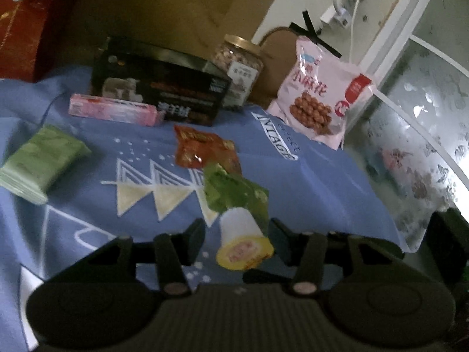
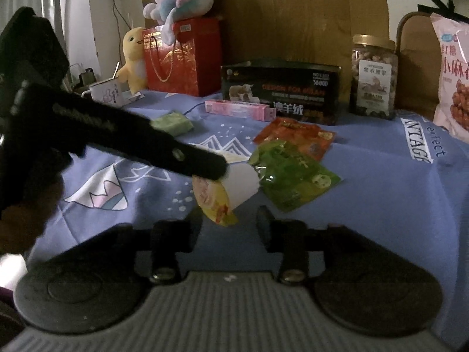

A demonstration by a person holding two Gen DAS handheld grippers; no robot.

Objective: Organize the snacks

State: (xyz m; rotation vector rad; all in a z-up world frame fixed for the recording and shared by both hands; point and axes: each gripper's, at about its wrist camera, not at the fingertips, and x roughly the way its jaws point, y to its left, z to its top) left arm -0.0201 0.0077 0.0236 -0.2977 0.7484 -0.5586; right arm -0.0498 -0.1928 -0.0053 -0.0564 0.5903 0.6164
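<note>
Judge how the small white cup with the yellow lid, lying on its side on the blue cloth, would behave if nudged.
The cup lies on its side and tapers, so a nudge would probably roll it in a curve. It looks small, likely light and easily knocked away. Its smooth white wall may slip against a pad; in the right wrist view a left claw fingertip appears to sit against it.

A blue printed cloth [image 1: 307, 176] covers the table; beyond the fingers lie a green packet [image 1: 234, 189], an orange packet [image 1: 205, 149] and a pink box [image 1: 112, 108].
</note>
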